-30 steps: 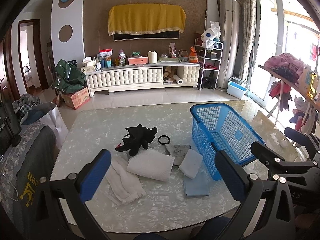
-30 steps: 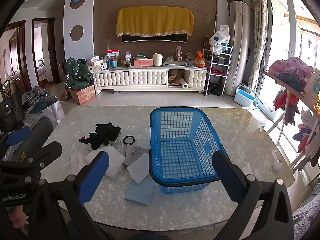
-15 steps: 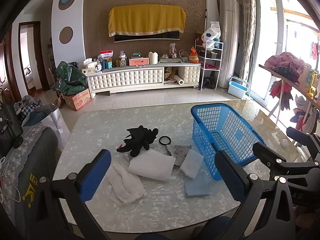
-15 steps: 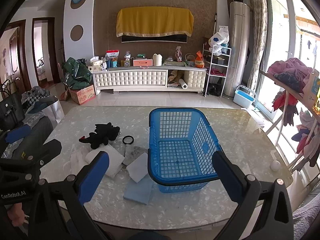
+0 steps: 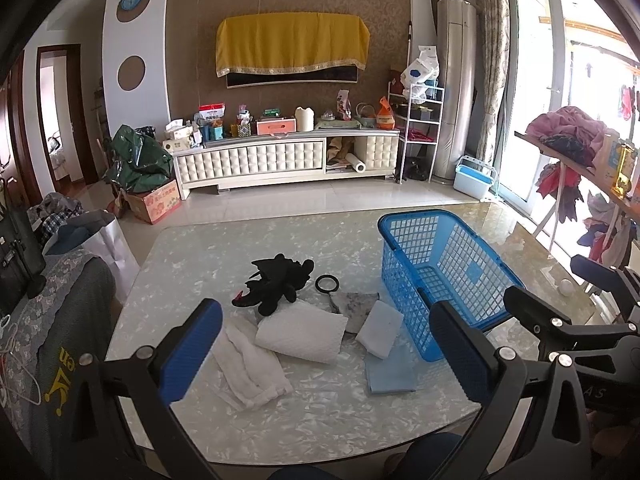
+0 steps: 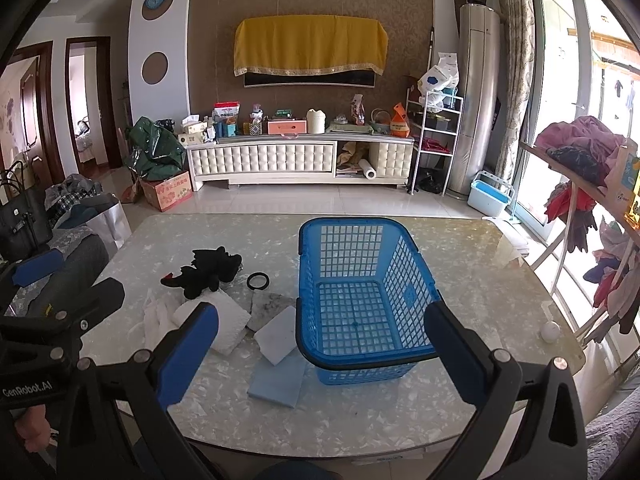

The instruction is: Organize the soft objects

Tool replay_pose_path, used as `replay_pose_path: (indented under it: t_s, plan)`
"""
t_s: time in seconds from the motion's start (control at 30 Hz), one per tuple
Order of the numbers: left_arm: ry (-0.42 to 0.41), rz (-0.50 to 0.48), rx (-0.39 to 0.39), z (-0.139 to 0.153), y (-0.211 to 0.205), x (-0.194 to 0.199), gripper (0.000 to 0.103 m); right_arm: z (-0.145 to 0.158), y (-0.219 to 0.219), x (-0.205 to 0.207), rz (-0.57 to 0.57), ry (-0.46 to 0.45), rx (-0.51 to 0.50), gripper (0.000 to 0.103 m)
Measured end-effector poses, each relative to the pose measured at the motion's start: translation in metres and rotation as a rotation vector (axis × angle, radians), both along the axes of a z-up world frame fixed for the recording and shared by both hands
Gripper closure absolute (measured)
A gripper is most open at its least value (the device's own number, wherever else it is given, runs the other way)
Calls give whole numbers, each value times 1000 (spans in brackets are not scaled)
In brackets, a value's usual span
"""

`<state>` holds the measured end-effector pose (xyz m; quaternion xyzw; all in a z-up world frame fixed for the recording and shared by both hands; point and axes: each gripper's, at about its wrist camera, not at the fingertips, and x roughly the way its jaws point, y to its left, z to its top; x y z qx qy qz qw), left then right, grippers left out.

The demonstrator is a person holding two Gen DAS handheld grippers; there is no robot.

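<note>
Both the left gripper (image 5: 324,348) and right gripper (image 6: 320,350) hover with jaws spread wide and empty, the cloths (image 5: 302,336) lying ahead between the left jaws, the basket (image 6: 360,300) between the right.

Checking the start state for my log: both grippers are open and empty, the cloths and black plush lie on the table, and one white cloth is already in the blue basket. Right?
Not quite: the blue basket is empty, as the right wrist view shows through its mesh floor. The white cloths lie on the table beside it, near the black plush. The left gripper and right gripper are open and empty.
</note>
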<state>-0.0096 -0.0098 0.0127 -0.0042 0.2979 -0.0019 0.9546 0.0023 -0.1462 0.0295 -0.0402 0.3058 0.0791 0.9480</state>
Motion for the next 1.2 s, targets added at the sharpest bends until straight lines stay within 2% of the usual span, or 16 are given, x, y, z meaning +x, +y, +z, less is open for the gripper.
replay_pose_path:
  t_s: [0.83, 1.2]
  plan:
    - [-11, -6, 7, 9, -10, -9, 0, 3, -4, -6, -15, -1, 6, 0]
    - [16, 10, -42, 11, -3, -8, 0, 7, 1, -3, 8, 2, 3, 0]
